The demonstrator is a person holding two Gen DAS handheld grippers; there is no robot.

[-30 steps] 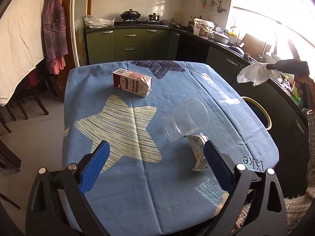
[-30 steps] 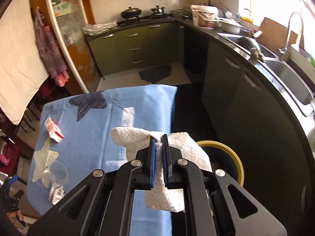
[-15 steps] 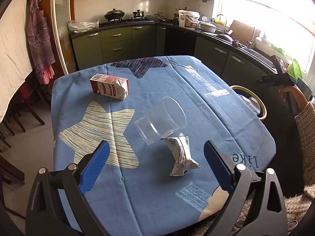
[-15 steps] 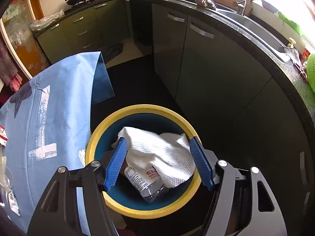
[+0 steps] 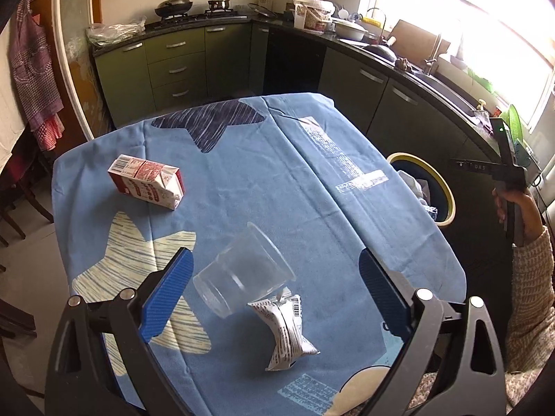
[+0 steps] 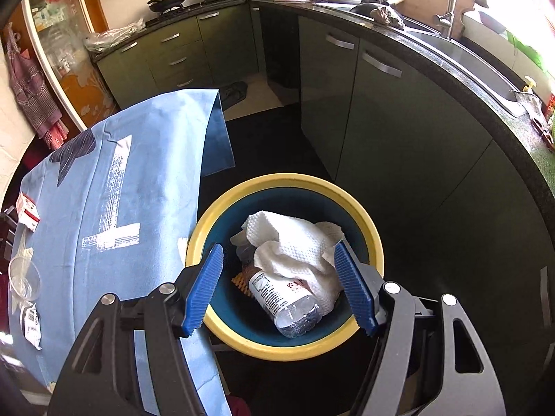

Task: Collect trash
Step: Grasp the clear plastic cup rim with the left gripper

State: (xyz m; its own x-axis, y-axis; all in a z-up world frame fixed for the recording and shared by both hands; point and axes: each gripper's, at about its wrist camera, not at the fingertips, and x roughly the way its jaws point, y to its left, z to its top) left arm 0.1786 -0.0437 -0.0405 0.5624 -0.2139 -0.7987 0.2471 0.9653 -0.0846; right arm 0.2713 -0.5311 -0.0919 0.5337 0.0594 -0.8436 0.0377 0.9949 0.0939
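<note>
1. Directly below the right gripper (image 6: pixel 277 287), a yellow-rimmed bin (image 6: pixel 364 222) is standing on the floor beside the table (image 6: pixel 104 180).
2. Its jaws are standing wide apart and gripping nothing; a white paper towel (image 6: pixel 295 246) is lying in the bin on a plastic bottle (image 6: pixel 284 298).
3. The left gripper (image 5: pixel 274 294) is hovering released over the table.
4. Between its blue pads (image 5: pixel 166 294), a clear cup (image 5: pixel 239 270) is lying tipped, touching a crumpled wrapper (image 5: pixel 284 326).
5. Farther ahead to its left, a milk carton (image 5: pixel 145 182) is lying.
</note>
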